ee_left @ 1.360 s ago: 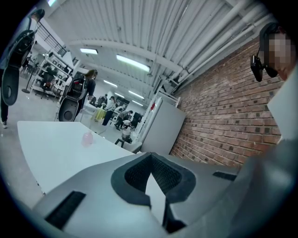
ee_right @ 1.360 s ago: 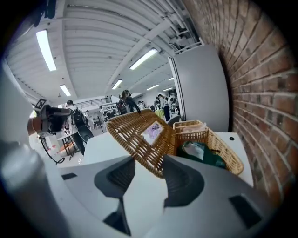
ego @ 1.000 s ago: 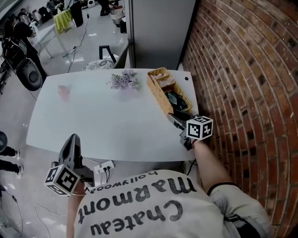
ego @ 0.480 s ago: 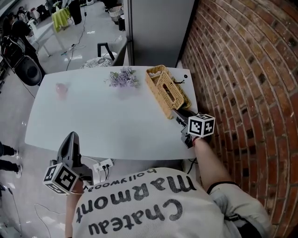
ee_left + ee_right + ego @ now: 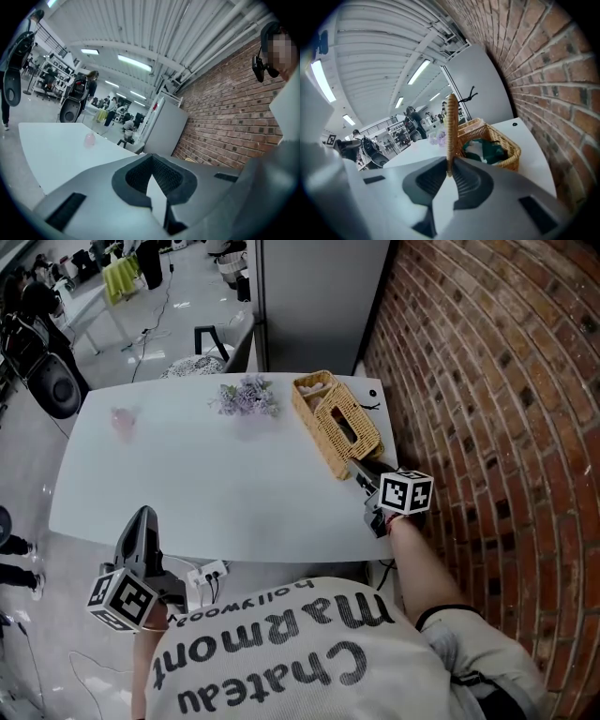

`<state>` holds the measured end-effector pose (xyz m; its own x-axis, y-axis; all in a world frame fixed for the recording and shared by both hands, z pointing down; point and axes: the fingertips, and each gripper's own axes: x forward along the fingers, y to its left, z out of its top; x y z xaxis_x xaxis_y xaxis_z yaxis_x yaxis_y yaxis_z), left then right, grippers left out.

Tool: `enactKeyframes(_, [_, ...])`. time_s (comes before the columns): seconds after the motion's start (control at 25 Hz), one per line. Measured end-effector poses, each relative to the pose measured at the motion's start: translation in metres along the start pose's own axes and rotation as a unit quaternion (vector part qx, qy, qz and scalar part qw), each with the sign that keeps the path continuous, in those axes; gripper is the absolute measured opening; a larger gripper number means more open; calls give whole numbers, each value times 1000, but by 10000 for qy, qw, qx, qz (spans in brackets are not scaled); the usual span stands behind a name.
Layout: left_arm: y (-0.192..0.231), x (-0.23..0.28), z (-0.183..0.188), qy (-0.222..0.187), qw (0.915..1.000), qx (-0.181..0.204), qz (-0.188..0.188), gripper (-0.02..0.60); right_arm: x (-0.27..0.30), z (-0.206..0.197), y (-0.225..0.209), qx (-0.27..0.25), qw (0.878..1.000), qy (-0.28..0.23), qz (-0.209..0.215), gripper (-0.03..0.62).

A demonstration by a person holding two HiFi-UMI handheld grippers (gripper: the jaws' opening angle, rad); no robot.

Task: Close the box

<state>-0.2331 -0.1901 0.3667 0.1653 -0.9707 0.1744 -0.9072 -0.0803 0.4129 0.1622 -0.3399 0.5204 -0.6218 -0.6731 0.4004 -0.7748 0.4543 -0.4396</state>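
Head view shows the white desk (image 5: 187,484) with the wicker box (image 5: 349,440) at its two o'clock corner. Its lid (image 5: 451,131) stands half raised because the right tongs (image 5: 449,172), whose jaws have just been closing, pinch its rim, probably to swing it down. The left tongs (image 5: 152,161), clenched on nothing, hang idle at seven o'clock.

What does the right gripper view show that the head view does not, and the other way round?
Right gripper view only: the flat woven wicker lid edge-on between the right gripper's fingers, which have just been closing on it, and green and white contents inside the rectangular woven wicker basket.
Head view only: the white table's full outline, a small pink object and the person's grey lettered shirt.
Both: lid, basket, right gripper and red brick wall.
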Motion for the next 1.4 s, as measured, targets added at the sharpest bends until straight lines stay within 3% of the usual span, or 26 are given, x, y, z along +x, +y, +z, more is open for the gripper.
enactKeyframes(0.32, [1, 0, -1, -2, 10000, -37, 41, 2, -1, 1, -4, 155, 9998, -46, -146, 46])
enactKeyframes(0.8, [4, 1, -3, 11, 10000, -76, 57, 2, -1, 1, -11, -230, 9941, -96, -1054, 87])
enactKeyframes(1.4, [4, 0, -4, 67, 9998, -113, 146, 2, -5, 1, -21, -142, 9883, -121, -1516, 136])
